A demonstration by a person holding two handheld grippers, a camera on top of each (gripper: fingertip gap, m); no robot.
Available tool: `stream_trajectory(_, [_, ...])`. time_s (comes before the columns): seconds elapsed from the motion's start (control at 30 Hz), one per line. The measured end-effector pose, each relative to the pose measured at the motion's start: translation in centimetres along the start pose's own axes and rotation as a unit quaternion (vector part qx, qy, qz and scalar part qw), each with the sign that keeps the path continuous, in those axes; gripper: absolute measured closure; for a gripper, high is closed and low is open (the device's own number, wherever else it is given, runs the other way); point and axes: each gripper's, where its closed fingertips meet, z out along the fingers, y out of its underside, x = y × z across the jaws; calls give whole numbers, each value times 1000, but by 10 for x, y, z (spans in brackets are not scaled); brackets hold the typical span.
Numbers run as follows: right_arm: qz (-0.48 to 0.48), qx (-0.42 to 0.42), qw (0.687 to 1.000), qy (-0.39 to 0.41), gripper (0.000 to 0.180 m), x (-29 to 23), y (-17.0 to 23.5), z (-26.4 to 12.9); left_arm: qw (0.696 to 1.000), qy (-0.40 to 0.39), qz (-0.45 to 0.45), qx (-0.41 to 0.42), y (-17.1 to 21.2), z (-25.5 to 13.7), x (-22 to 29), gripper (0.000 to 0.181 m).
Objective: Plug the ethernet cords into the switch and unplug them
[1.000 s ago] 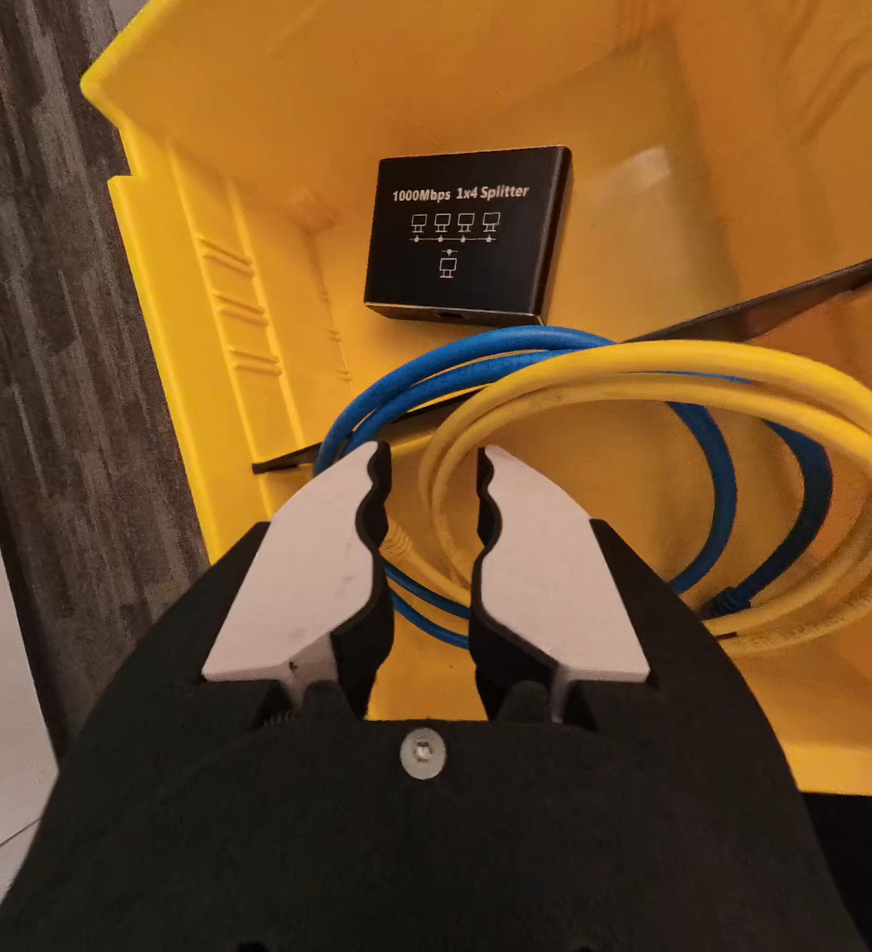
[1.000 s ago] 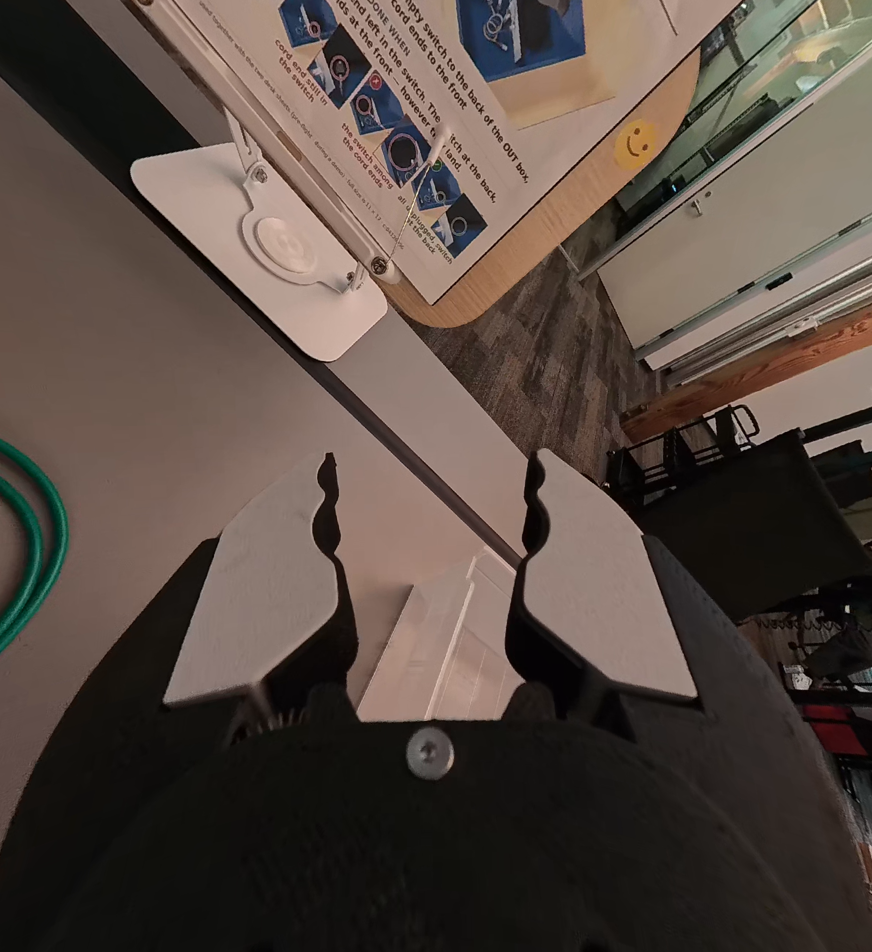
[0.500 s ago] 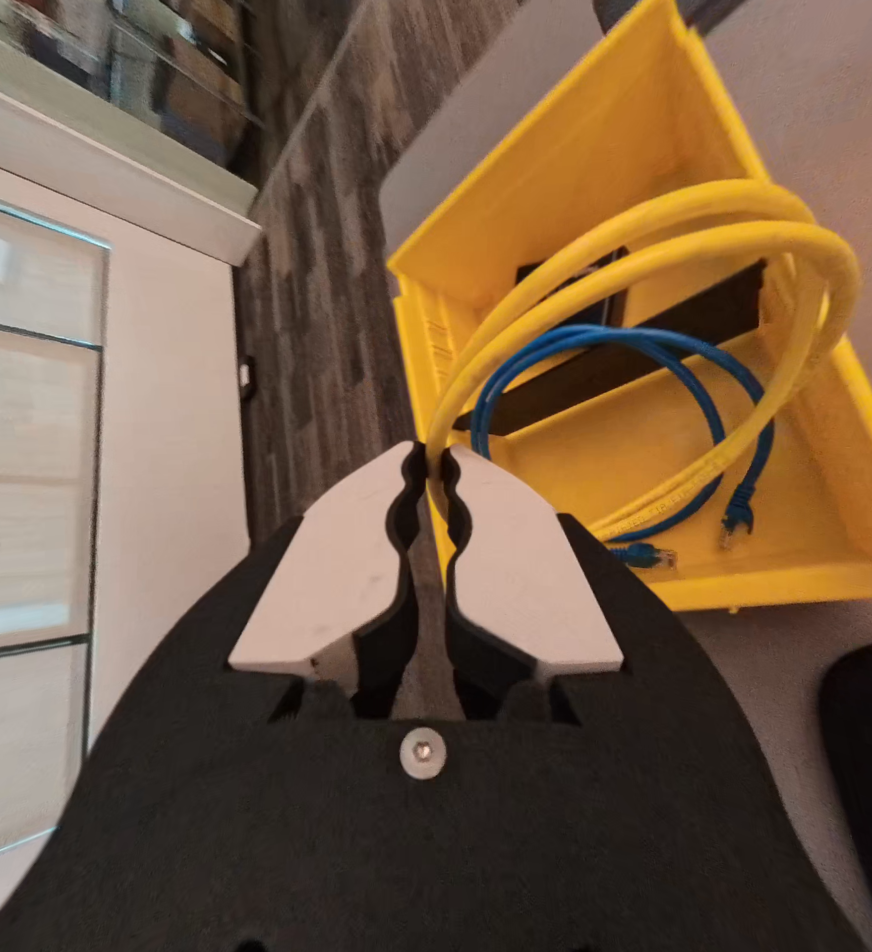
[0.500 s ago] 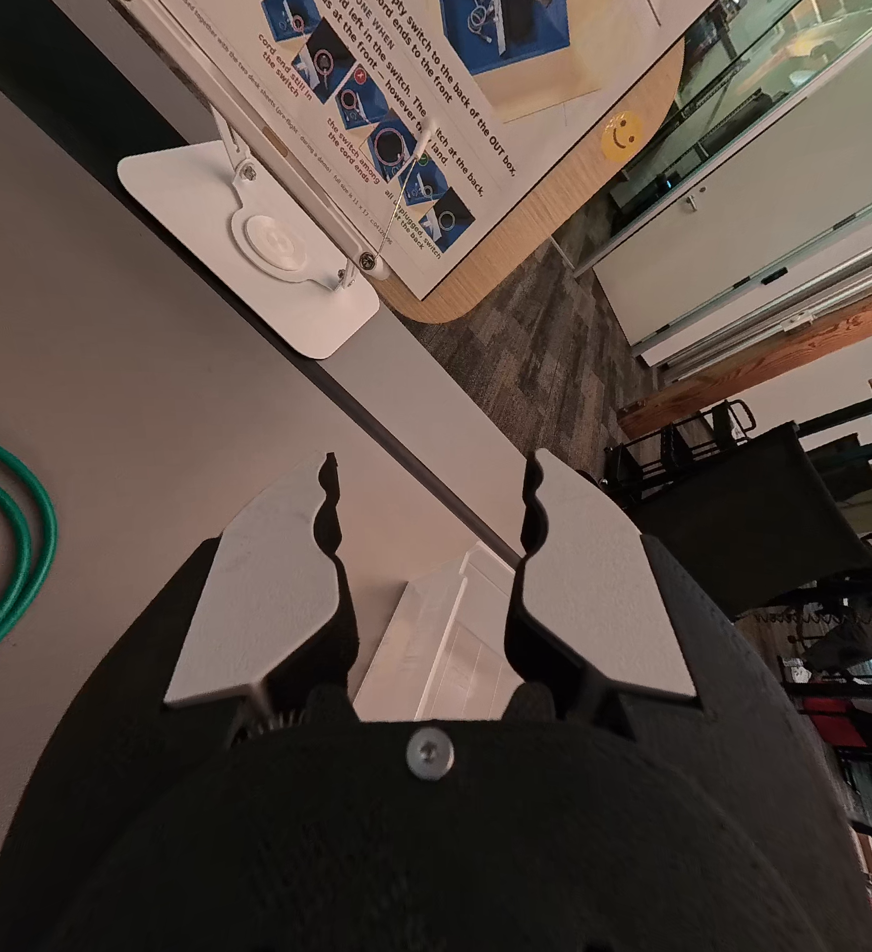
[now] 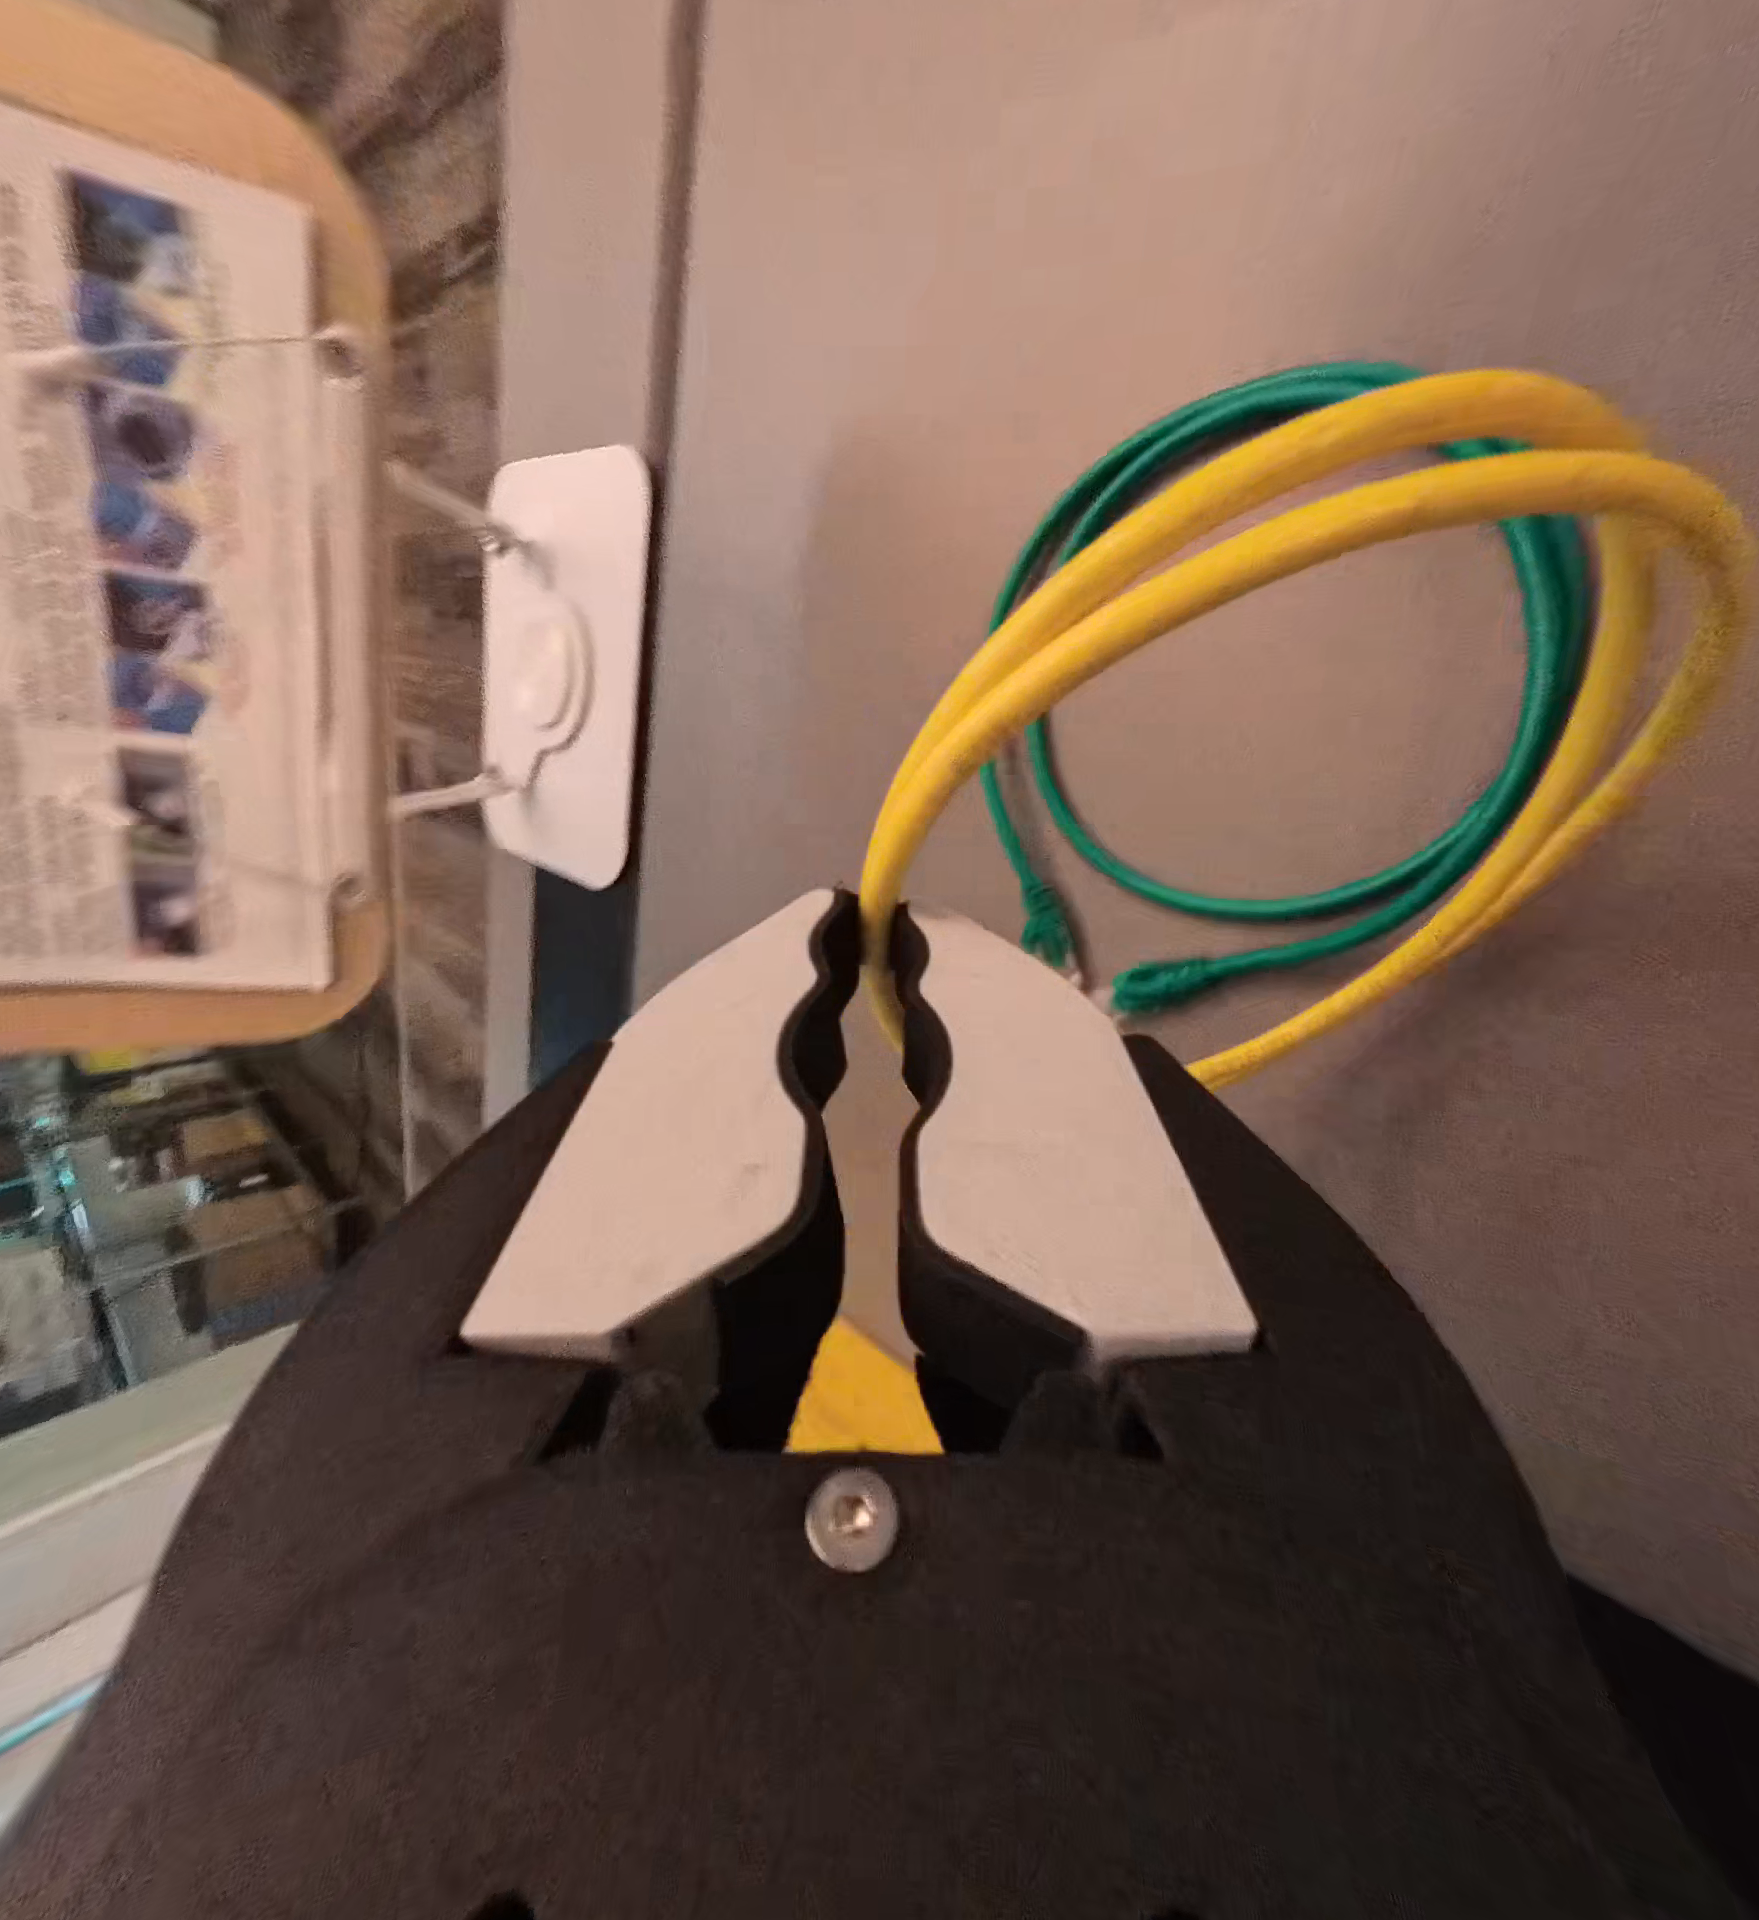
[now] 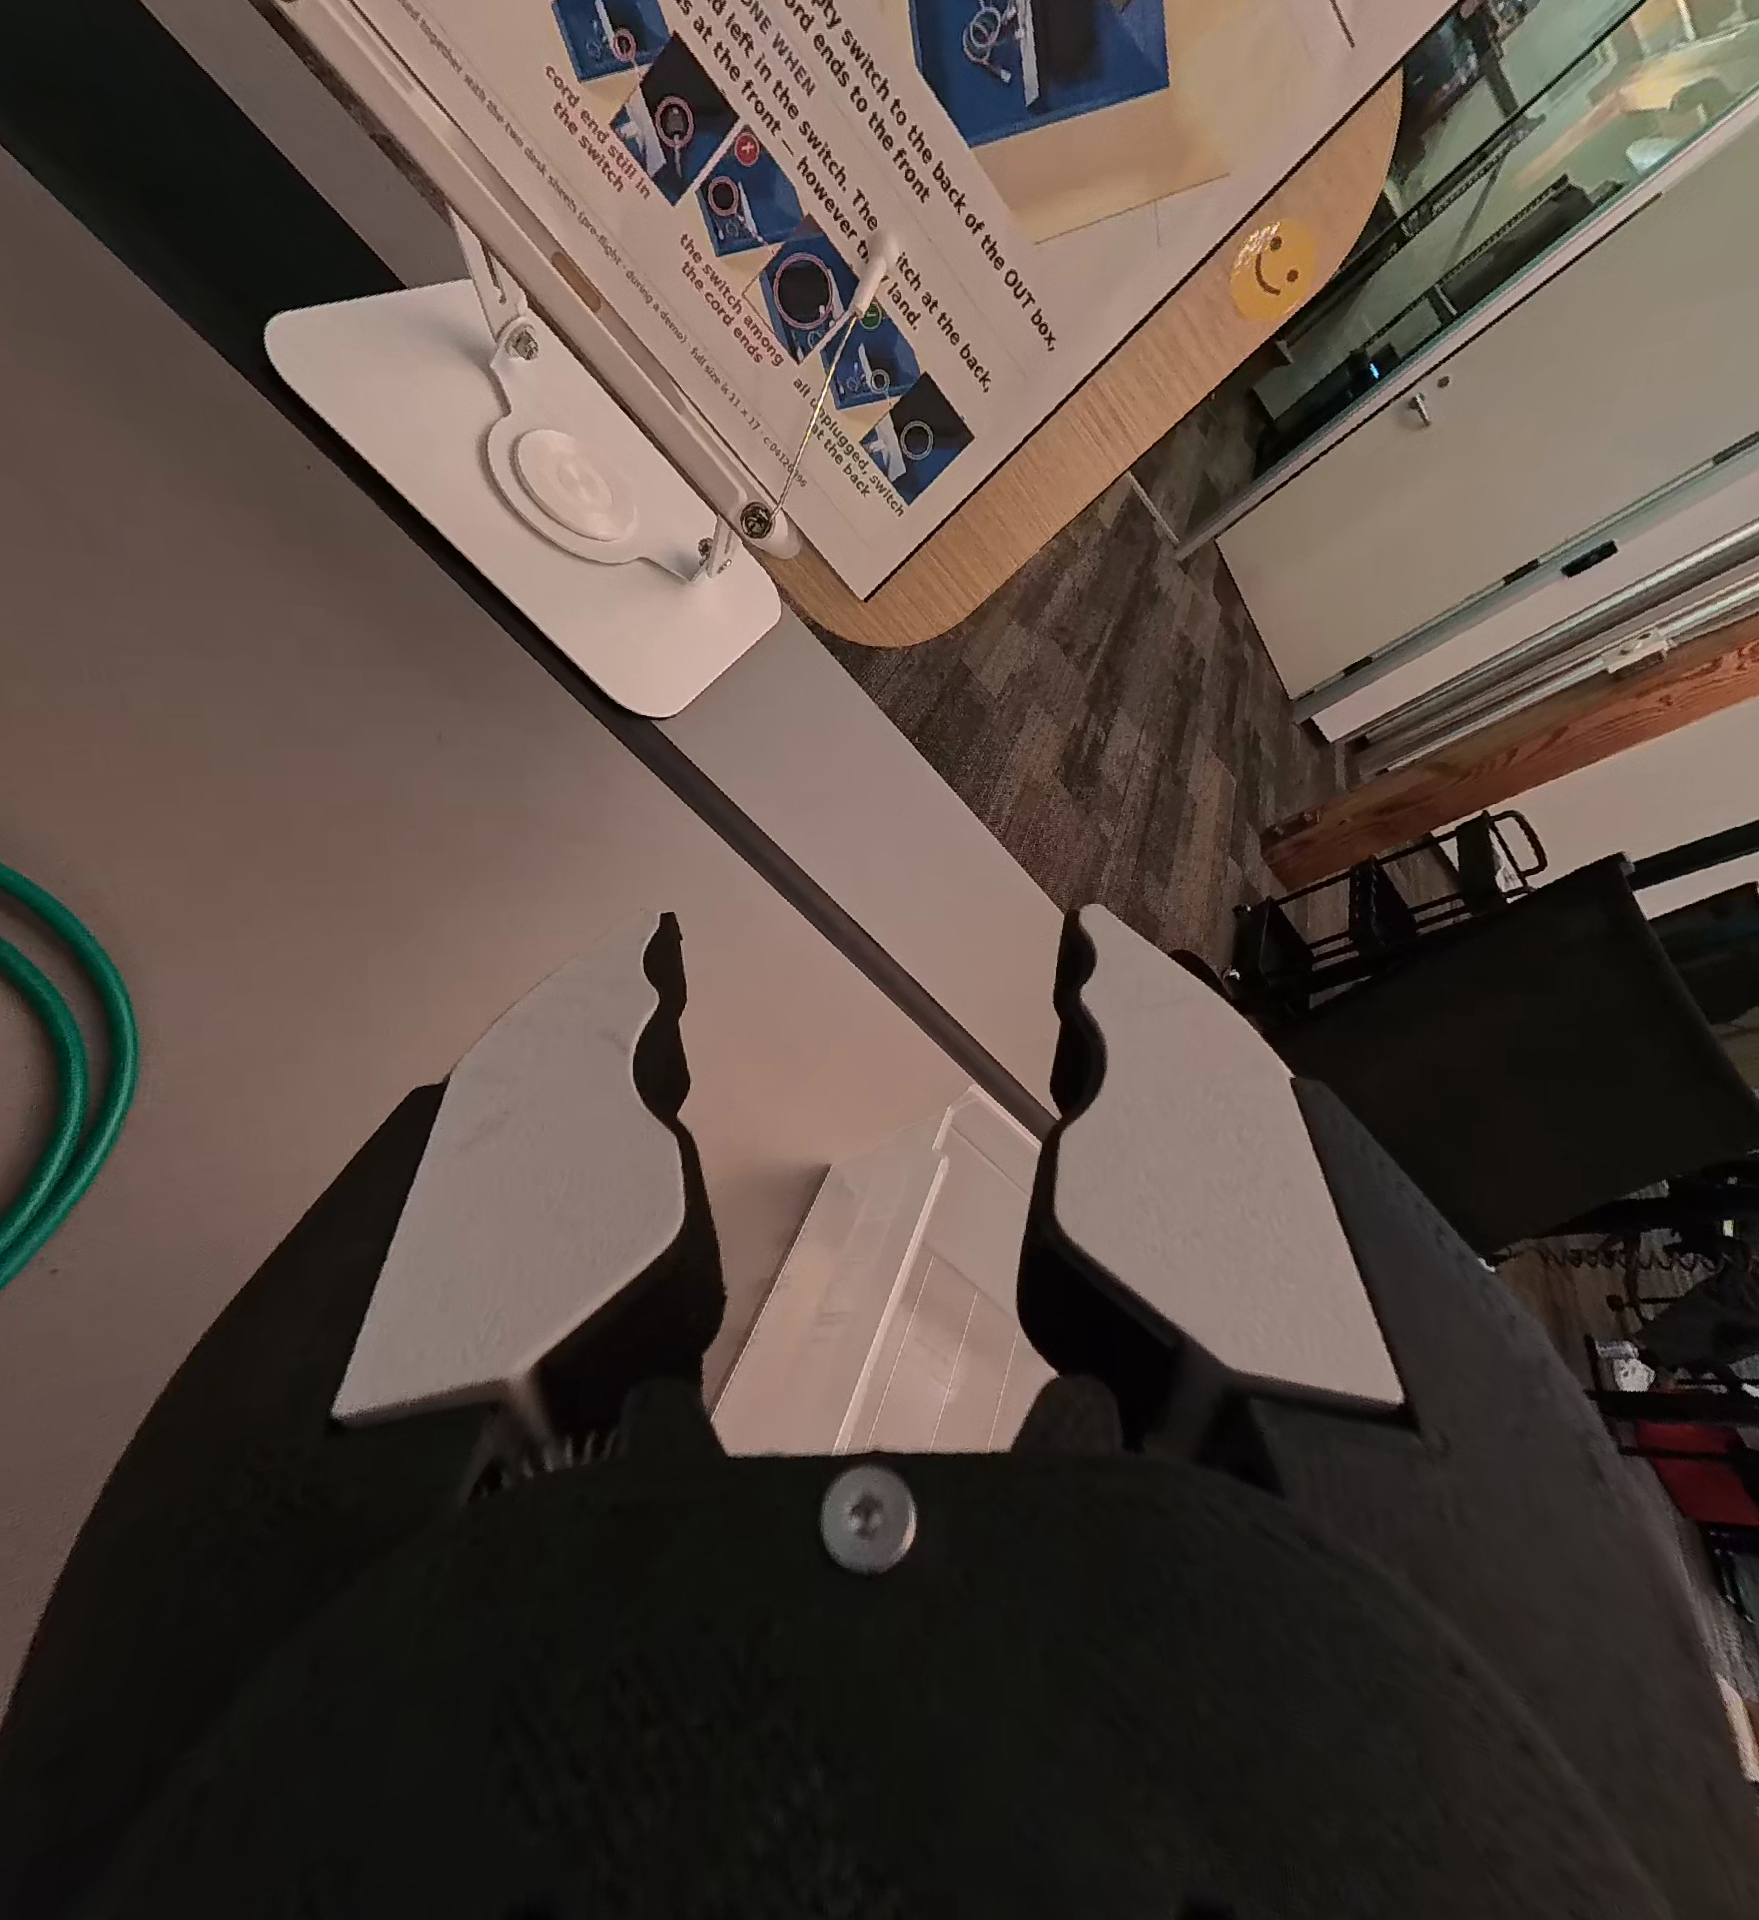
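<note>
My left gripper (image 5: 873,920) is shut on a coiled yellow ethernet cord (image 5: 1218,540) and holds it in the air above the grey table (image 5: 1166,208). A coiled green ethernet cord (image 5: 1301,909) lies on the table under the yellow loops, its two plug ends near my fingertips. The green cord also shows at the left edge of the right wrist view (image 6: 75,1101). My right gripper (image 6: 870,930) is open and empty above the table's edge. The switch is not in view.
A white stand base (image 5: 568,675) sits at the table's edge and holds an instruction sheet on a wooden board (image 5: 127,582); both also show in the right wrist view (image 6: 542,499). A sliver of the yellow bin (image 5: 859,1392) shows between my left fingers. A white box (image 6: 885,1299) lies under my right gripper. My right fingertips sit around 25 cm from my left ones.
My left gripper closed on the yellow cord in the yellow bin, lifted it out and swung it over to the green cord on the table. The right gripper has barely moved.
</note>
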Motion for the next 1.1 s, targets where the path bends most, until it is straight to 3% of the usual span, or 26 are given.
stream_trajectory(0.03, [0, -1, 1000, -1, 110, 0, 0, 0, 1000, 31, 3, -1, -7, 23, 13, 175])
stream_trajectory(0.13, [0, -2, 1000, -4, 110, -1, 1, 2, 998, 60, -14, 13, -19, 78, 34, 175])
stream_trajectory(0.23, [-2, -7, 1000, -6, 110, -2, 3, 5, 995, 56, -70, 53, -30, 107, 38, 173])
stream_trajectory(0.33, [-5, -14, 1000, -7, 110, -3, 6, 7, 992, 26, -109, 52, -21, 103, 15, 144])
stream_trajectory(0.4, [-5, -15, 1000, -6, 110, -3, 6, 7, 988, -12, -144, 61, -7, 79, -22, 142])
stream_trajectory(0.5, [-5, -13, 1000, -7, 110, -3, 6, 6, 954, -109, -255, 112, 52, 11, -106, 138])
stream_trajectory(0.57, [-5, -12, 1000, -6, 110, -3, 5, 5, 912, -174, -353, 112, 135, -33, -147, 136])
stream_trajectory(0.6, [-5, -11, 1000, -7, 110, -3, 4, 5, 892, -191, -395, 103, 180, -46, -154, 135])
stream_trajectory(0.67, [-6, -10, 1000, -8, 111, -4, 4, 6, 864, -208, -449, 96, 252, -60, -152, 150])
stream_trajectory(0.73, [-9, -13, 1000, -11, 111, -6, 4, 7, 858, -219, -458, 84, 294, -58, -141, 146])
stream_trajectory(0.8, [-15, -20, 1000, -12, 111, -8, 7, 9, 859, -202, -467, 61, 315, -44, -127, 137])
stream_trajectory(1.0, [-23, -34, 999, -15, 111, -12, 12, 13, 890, -133, -436, 3, 330, 7, -91, 131])
stream_trajectory(1.1, [-29, -38, 999, -17, 111, -16, 12, 15, 884, -114, -453, 29, 330, 7, -87, 127])
